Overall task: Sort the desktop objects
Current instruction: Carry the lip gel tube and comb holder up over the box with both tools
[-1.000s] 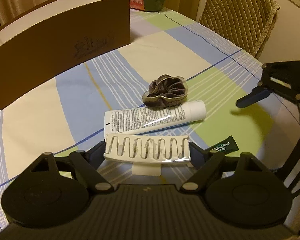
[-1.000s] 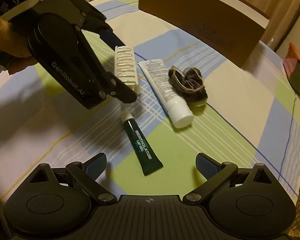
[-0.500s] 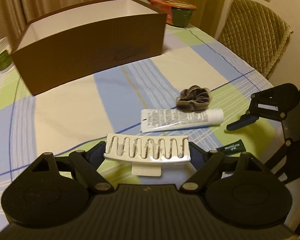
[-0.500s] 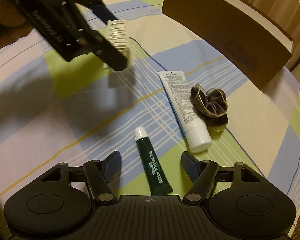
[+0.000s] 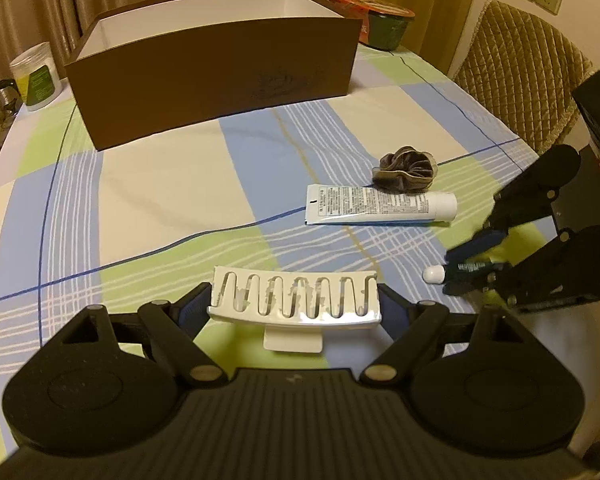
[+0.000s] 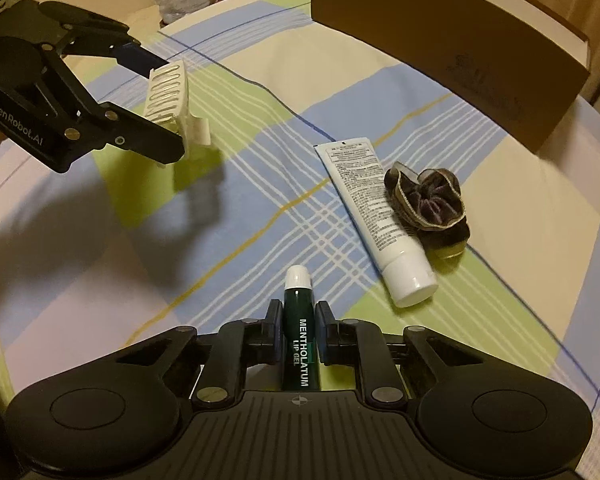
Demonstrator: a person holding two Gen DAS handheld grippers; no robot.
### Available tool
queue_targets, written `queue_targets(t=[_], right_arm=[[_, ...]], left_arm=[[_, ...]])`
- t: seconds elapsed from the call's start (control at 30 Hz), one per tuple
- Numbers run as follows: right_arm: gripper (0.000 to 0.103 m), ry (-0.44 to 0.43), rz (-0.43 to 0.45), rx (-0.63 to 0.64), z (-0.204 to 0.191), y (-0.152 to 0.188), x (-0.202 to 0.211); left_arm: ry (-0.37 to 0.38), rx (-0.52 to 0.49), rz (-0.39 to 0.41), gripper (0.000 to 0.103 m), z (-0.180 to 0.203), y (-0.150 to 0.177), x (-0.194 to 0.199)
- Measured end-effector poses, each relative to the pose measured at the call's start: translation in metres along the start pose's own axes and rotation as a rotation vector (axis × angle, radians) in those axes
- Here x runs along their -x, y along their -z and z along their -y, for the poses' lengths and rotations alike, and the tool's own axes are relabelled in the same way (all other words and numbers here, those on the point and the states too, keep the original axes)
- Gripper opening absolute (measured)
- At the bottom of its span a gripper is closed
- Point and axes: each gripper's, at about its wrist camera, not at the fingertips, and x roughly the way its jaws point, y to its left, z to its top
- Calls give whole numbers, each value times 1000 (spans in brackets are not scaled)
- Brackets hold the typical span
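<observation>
Now the right gripper (image 6: 298, 332) is pinching a dark green lip gel tube (image 6: 300, 344) between its fingers; the tube's long axis runs straight along the fingers, white cap forward, pointing out over the table (image 6: 100, 280); whether the tube touches the cloth cannot be told. The left gripper (image 5: 296, 300) is pressed onto the two ends of a white hair claw clip (image 5: 296, 298), held clear above the table with its long axis crosswise between the fingers, its slotted face up. Ahead of the lip gel lies a white cream tube (image 6: 374, 216), cap toward the right gripper, with a brown scrunchie (image 6: 428, 200) touching its side. Beyond them stands an open brown cardboard box (image 5: 216, 76); a white jar (image 5: 36, 76) and a lidded bowl (image 5: 384, 24) sit beside it.
</observation>
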Motion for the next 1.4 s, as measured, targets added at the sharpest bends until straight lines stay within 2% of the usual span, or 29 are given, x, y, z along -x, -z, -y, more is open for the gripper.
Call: queue_targets(t=[0.37,0.97,1.2,1.4], right_arm=[[15,21,40,-2,-20,1,20],[15,21,170,-33,19,-38,67],[15,-4,246,-59,47,-60,87],[15,45,323,-70,70,-97,105]], left_arm=[[-11,0,30,83,-2,-1,14],[-91,17,52,83,10,-28,26],[-130,-7,79,83,17,-54,30],[-133,-40,146,83,4,-99,38]])
